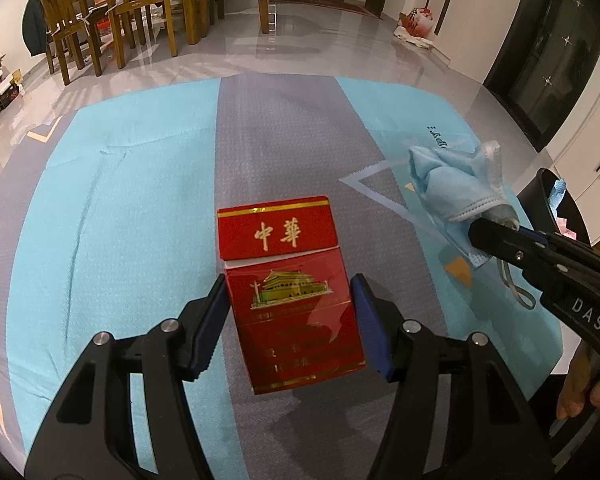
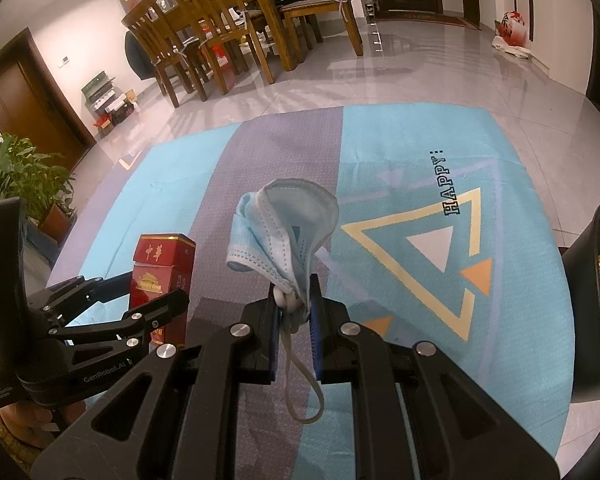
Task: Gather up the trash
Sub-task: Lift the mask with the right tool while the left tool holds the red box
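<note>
A red cigarette pack (image 1: 284,240) with gold characters, its lid flipped open, is held between the blue pads of my left gripper (image 1: 290,312), which is shut on its sides. The right wrist view shows the same cigarette pack (image 2: 162,254) upright in the left gripper (image 2: 156,286), just above the rug. My right gripper (image 2: 294,308) is shut on a crumpled blue face mask (image 2: 284,224), whose ear loop hangs down between the fingers. In the left wrist view the mask (image 1: 452,184) sticks up from the right gripper (image 1: 484,232) at the right.
A blue and grey rug (image 2: 400,152) with a triangle pattern covers the tiled floor. A black bin (image 2: 592,300) holding several scraps stands at the rug's right edge. Wooden chairs (image 2: 188,40) and a table stand far back, with a potted plant (image 2: 24,176) at the left.
</note>
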A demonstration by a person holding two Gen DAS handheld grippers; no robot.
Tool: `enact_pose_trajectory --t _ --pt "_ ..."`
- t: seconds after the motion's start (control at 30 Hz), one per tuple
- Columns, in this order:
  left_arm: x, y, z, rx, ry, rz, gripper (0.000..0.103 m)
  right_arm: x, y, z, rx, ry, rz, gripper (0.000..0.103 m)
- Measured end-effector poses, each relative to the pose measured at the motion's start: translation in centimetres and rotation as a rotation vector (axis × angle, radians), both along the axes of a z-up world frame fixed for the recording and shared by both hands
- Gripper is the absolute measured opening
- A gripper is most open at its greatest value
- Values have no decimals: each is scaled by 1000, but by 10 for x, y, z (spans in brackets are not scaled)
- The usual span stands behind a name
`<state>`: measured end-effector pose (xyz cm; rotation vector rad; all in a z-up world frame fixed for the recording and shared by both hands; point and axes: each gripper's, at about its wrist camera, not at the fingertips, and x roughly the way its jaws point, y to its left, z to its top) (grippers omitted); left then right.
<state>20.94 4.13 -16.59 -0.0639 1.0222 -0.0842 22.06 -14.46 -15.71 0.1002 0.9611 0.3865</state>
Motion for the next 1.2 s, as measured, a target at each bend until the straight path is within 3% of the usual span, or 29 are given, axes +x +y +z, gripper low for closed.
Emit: enact_pose_trajectory --t 0.53,1.2 --pt "-13 -8 8 53 -46 1 62 -11 -15 2 11 -31 -18 14" --pt "-63 -31 51 70 -83 21 62 -38 -49 47 151 -155 -36 14"
